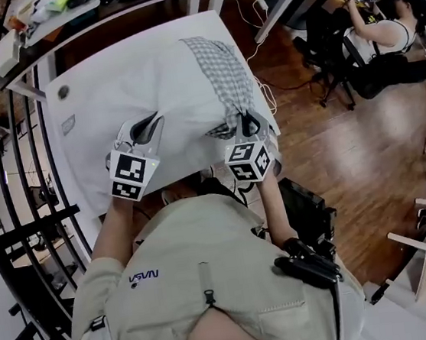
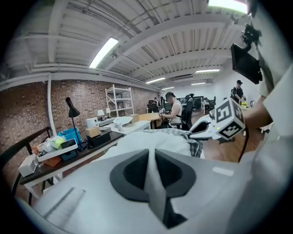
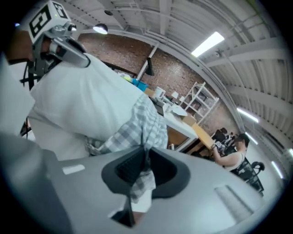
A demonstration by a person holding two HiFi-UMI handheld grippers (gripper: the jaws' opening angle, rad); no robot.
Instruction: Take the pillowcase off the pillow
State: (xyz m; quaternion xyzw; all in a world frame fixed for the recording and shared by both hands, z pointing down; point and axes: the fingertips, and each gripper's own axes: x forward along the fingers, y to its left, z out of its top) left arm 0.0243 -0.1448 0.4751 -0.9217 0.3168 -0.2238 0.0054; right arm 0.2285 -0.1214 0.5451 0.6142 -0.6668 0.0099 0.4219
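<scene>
The pillow is lying on the worktop, pillowcase bunching over its right end. The left hand-held gripper is pinching the pillow, the right hand-held gripper the pillowcase.

White bench on a brown wood floor. On top, a big white pillow over most of it, checked pillowcase bunched along the right edge. Small grey round spot near the far left corner.

An open-plan office: brick wall, desks, shelving, ceiling strip lights.
</scene>
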